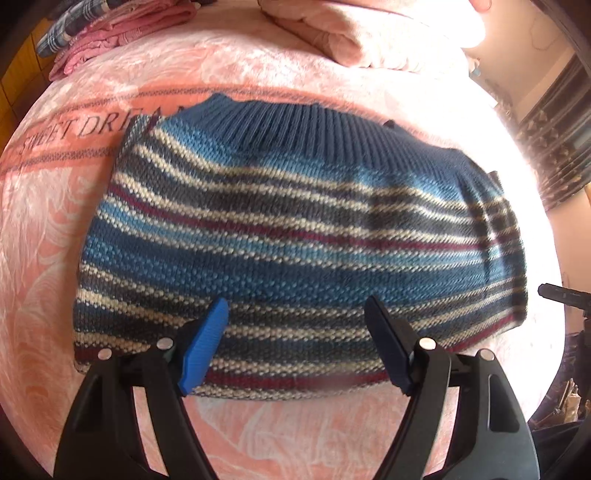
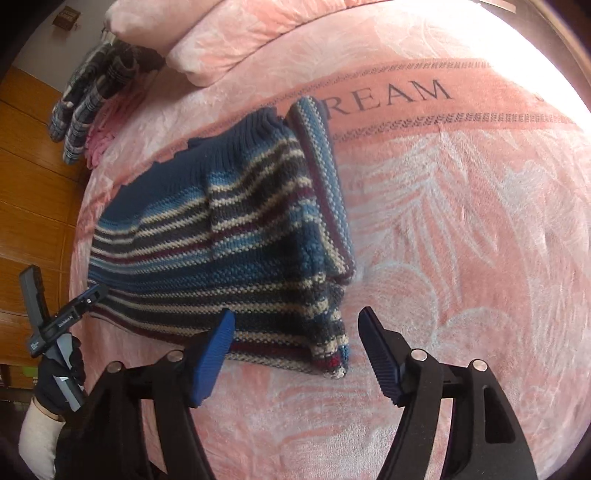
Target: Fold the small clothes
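Pink plush bedding covered the bed (image 1: 55, 229), a blanket with pale leaf patterns and a darker band printed with lettering that ran behind the work. Nearest in the left wrist view, the left gripper (image 1: 297, 308) hung just above the near hem of the sweater (image 1: 280, 236), its blue fingers (image 1: 207, 343) spread well apart and holding nothing. In the right wrist view, the right gripper (image 2: 295, 315) was likewise wide apart and empty, over the blanket at the sweater's (image 2: 221, 236) near right corner, with its left finger (image 2: 212, 360) overlapping the hem and its right finger over bare blanket. At the lower left of that view a gloved hand (image 2: 61, 373) gripped the handle of the left gripper (image 2: 66, 314), seen from the side beside the sweater's edge. The sweater lay flat in the middle of the bed, knitted in blue, grey, cream and maroon stripes with a dark blue ribbed collar on its far side. Its right side was folded inward, a sleeve lying doubled over the body along that edge. Beyond the sweater, at the far left, a pile of plaid and pink clothes (image 1: 110, 29) rested on the bed, and a folded pink quilt (image 1: 369, 33) sat at the far end. Wooden panelling (image 2: 33, 177) stood to the left of the bed.
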